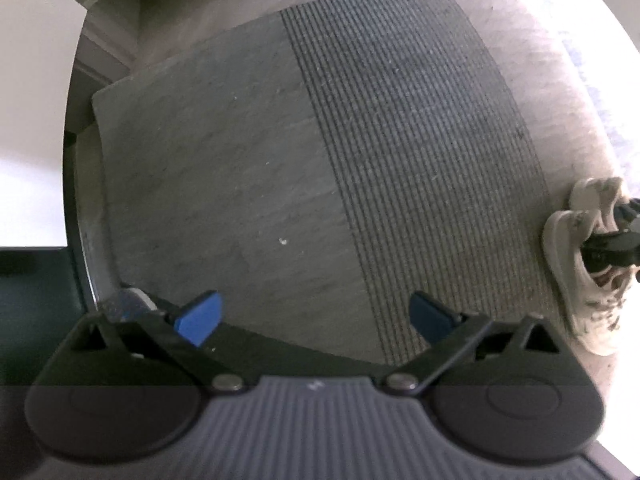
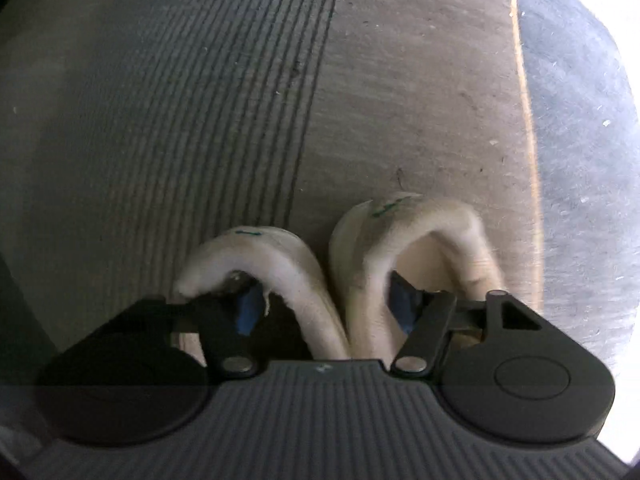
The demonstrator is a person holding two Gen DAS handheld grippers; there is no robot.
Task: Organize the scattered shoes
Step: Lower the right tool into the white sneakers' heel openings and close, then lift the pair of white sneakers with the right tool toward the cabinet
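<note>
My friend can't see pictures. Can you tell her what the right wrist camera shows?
The right hand-held gripper points down with one blue-padded finger inside each of two white shoes, which stand side by side, heels toward the camera. Their touching inner walls sit between the fingers. Under them lies a grey mat, ribbed on one part, with paler speckled floor at the right.

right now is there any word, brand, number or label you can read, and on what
None can be read.
Left cream shoe: a green mark on the heel, too blurred to read.
Right cream shoe: a green mark on the heel, also too blurred.
Grey mat: only ribs, no text.
</note>
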